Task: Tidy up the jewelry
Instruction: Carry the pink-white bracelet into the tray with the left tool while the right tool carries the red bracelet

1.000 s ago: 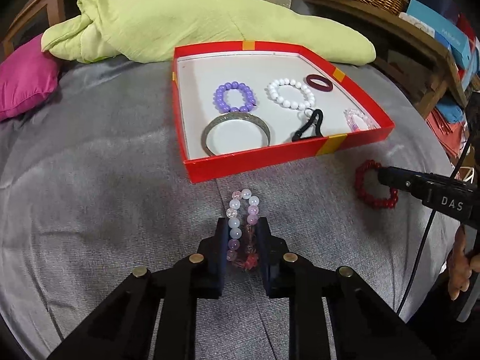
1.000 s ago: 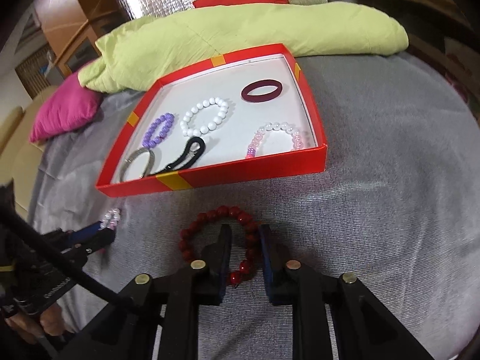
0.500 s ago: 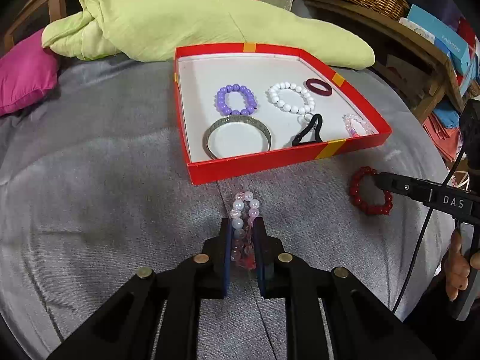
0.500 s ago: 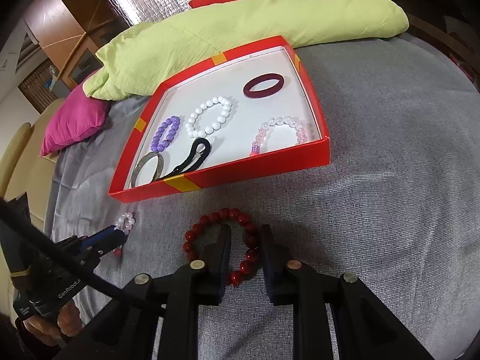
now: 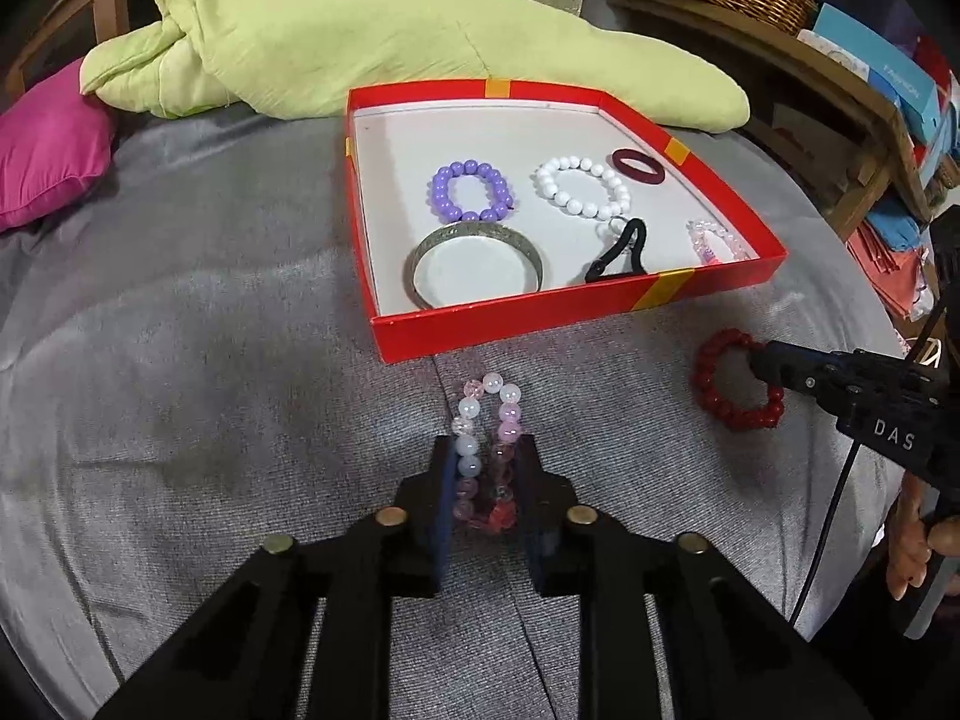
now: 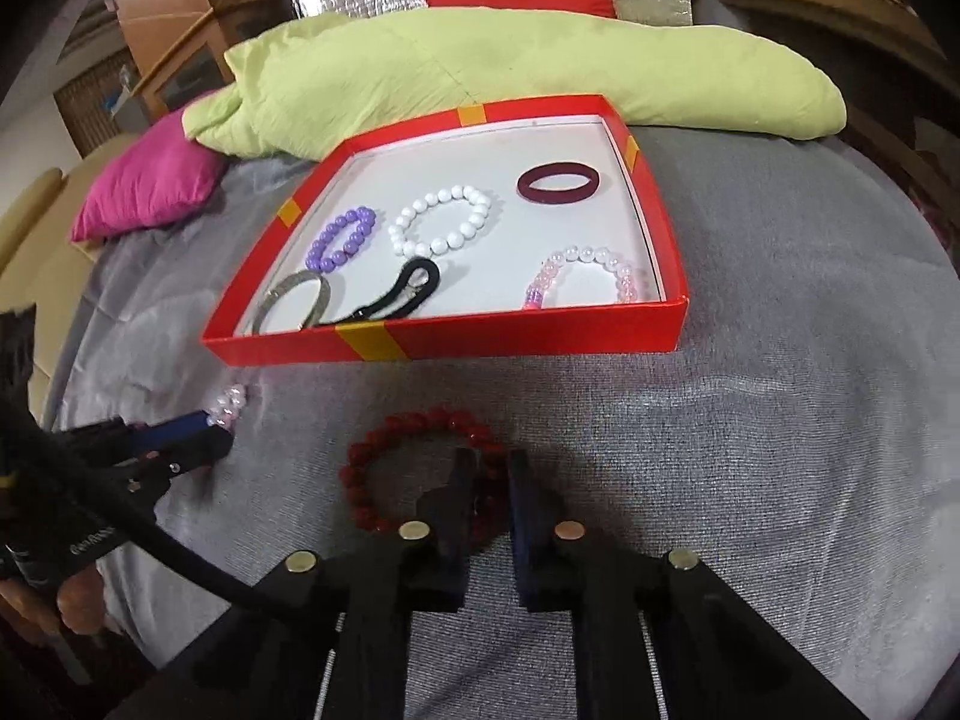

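Six pieces already lie in the red box [image 5: 540, 324], while two remain on the grey cover near it (both gripped): the left gripper [image 5: 485, 483] pinches the pastel bracelet [image 5: 487, 450], the right gripper [image 6: 487, 489] the red bracelet [image 6: 384, 468].

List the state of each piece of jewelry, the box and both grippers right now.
left gripper: shut on pastel bead bracelet
pastel bead bracelet: pinched narrow, on the grey cover
right gripper: shut on red bead bracelet
red bead bracelet: one side gripped, outside the box
red box: open, lidless
purple bracelet, white bracelet, maroon bangle, metal bangle, black hair tie: lying in box
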